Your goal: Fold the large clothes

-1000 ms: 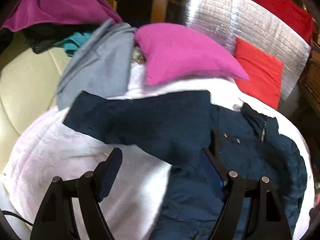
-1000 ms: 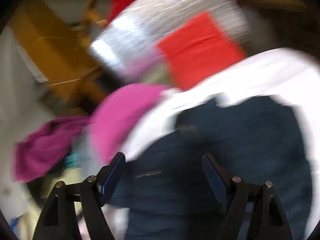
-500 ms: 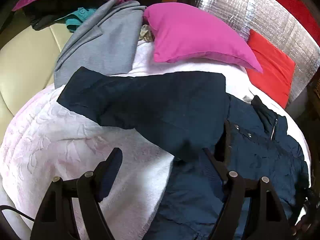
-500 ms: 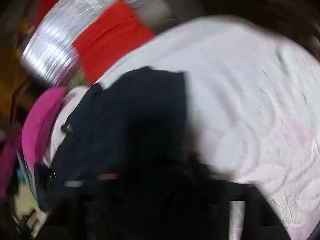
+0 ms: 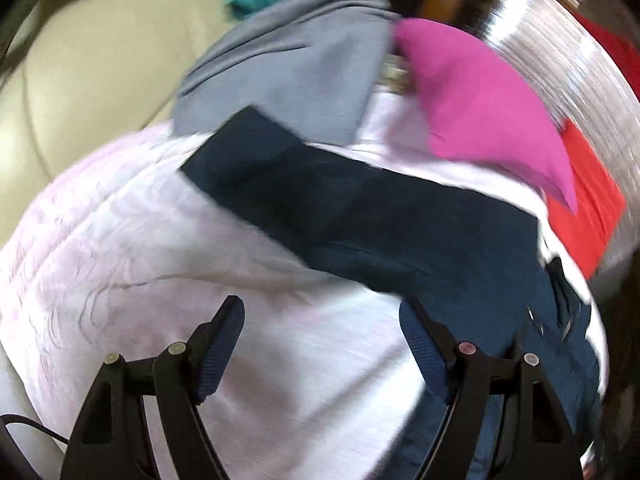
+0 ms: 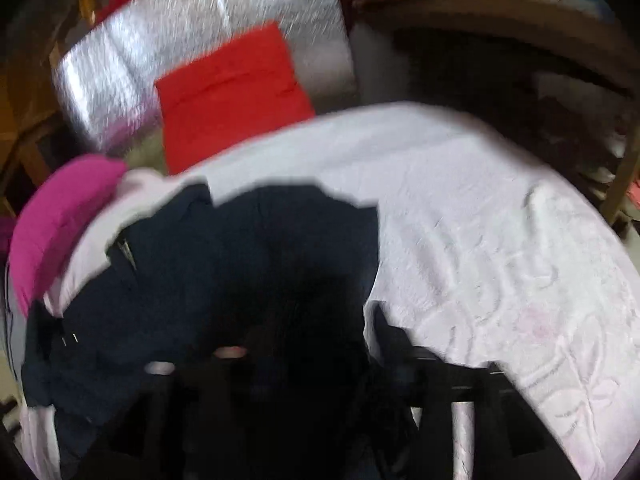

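Observation:
A dark navy jacket (image 5: 400, 220) lies on a white patterned bedspread (image 5: 160, 280), one sleeve stretched out to the left. My left gripper (image 5: 320, 344) is open and empty, hovering over the bedspread just below the sleeve. In the right wrist view the jacket (image 6: 240, 280) fills the lower left and drapes over my right gripper (image 6: 288, 380), whose fingers are hidden under dark blurred cloth. I cannot tell how its jaws stand.
A magenta pillow (image 5: 480, 112), a grey garment (image 5: 288, 64) and a red cushion (image 5: 588, 200) against a silver foil panel (image 5: 560, 60) lie at the far side. A cream sofa (image 5: 80, 92) is at the left. Wooden furniture (image 6: 480, 20) stands beyond the bed.
My left gripper has swung left, off the jacket body and over bare bedspread. My right gripper has dropped onto the jacket, and cloth now covers its fingers.

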`<state>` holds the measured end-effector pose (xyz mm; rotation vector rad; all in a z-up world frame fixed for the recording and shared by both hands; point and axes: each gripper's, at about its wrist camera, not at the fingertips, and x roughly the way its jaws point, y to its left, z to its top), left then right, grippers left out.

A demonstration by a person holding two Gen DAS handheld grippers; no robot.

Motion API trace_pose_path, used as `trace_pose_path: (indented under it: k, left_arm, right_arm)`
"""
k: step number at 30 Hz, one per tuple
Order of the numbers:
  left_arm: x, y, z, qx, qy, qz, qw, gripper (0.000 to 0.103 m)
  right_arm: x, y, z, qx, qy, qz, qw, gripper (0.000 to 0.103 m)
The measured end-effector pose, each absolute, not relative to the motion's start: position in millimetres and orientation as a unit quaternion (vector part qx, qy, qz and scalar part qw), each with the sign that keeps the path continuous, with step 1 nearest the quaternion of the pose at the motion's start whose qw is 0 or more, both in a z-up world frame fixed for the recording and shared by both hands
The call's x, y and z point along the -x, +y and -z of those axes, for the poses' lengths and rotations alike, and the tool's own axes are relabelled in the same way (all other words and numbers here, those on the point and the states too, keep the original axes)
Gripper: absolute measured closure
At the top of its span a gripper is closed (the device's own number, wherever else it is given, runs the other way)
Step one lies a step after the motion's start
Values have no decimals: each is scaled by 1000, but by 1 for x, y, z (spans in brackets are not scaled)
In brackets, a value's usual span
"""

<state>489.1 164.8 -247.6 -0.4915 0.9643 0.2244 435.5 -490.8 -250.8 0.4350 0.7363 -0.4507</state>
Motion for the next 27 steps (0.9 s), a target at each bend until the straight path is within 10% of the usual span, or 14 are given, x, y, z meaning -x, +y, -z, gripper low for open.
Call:
trace_pose_path:
  k: [15,27]
  left_arm:
    - [-512,260,315,467,384,-100,790,26]
    - [-543,279,323,477,346,-104,801,95]
  right_arm:
    - [-445,-345,248,-196,358,-9,913,21]
    - [-437,-314,258,-186,362,-32,913,22]
